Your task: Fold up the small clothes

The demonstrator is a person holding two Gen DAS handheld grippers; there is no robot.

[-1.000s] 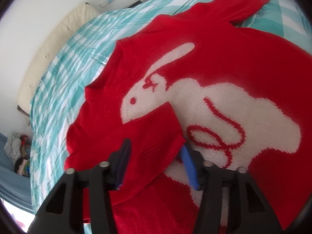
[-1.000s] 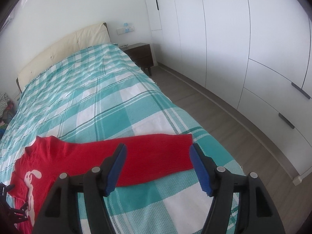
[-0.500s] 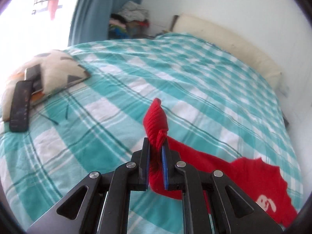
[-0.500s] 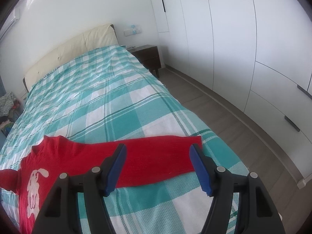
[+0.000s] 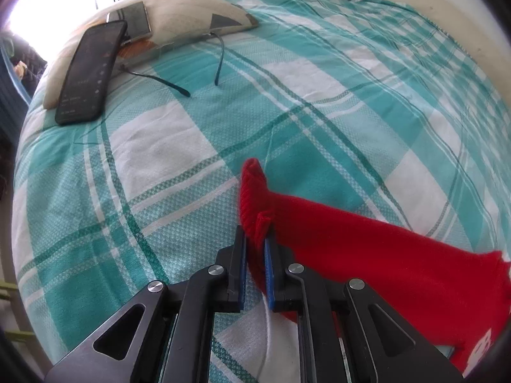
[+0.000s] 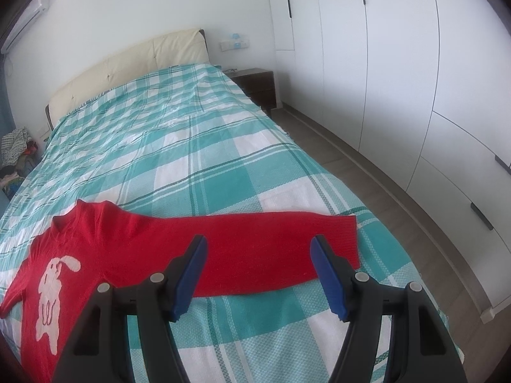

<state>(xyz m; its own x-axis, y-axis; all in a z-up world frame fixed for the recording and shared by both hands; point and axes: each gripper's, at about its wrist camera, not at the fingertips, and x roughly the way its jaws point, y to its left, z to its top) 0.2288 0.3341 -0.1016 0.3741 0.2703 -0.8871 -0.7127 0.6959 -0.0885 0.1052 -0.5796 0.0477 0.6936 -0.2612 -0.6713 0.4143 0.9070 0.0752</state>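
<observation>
A small red sweater with a white rabbit on its front lies on a teal and white checked bedspread. In the left wrist view my left gripper is shut on the cuff of one red sleeve, which trails back to the right toward the body. The cuff's end sticks up past the fingertips. In the right wrist view the other sleeve lies stretched flat to the right. My right gripper hovers open over it, not touching.
A patterned cushion at the bed's far left carries a black phone, a small device and two dark cables. A cream headboard, a nightstand and white wardrobes flank the bed.
My left gripper closed on the sleeve cuff that lay folded over the rabbit and carried it outward off the sweater's body toward the cushion side. The right gripper drifted slightly and stayed open.
</observation>
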